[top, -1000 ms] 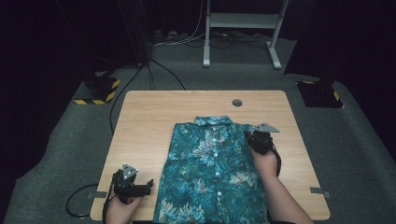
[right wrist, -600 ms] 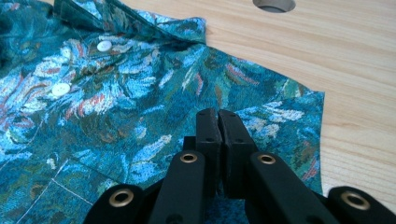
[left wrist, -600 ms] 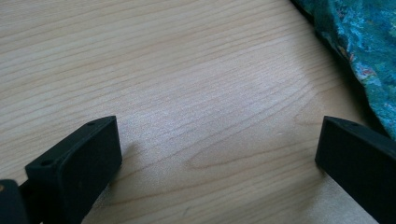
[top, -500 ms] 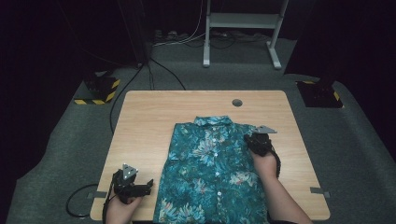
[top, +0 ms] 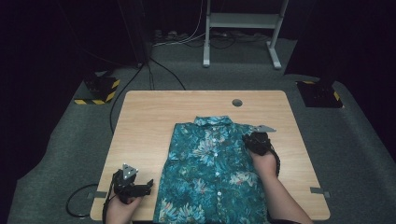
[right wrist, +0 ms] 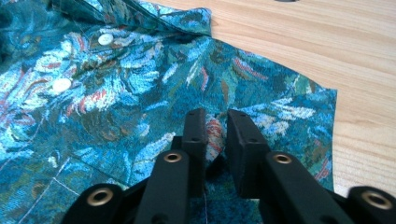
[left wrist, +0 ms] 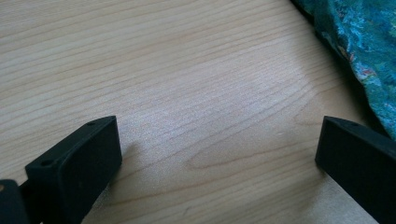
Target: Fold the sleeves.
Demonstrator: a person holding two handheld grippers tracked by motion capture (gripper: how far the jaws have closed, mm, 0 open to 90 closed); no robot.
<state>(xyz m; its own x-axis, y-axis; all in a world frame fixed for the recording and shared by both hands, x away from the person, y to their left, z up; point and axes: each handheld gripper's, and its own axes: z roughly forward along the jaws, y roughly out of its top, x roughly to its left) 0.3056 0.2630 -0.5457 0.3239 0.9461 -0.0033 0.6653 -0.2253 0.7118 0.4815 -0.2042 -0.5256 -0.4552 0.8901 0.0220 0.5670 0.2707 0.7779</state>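
Fabric of a teal, leaf-printed button-up shirt (top: pixel 212 172) lies flat on the pale wooden table (top: pixel 149 121), collar toward the far edge and hem running off the near edge, its 2 sleeves folded in so the body forms a tidy rectangle. Over the shirt's right shoulder, the right gripper (right wrist: pixel 215 133) has just been opening: its black jaws stand a narrow gap apart with a small pinch of cloth rising between them, and the pads no longer seem to press it. That reads as letting go after placing the folded sleeve, so this side looks done. Resting on bare wood just beside the shirt's left edge, the left gripper (left wrist: pixel 217 154) has its jaws spread wide and holds nothing.
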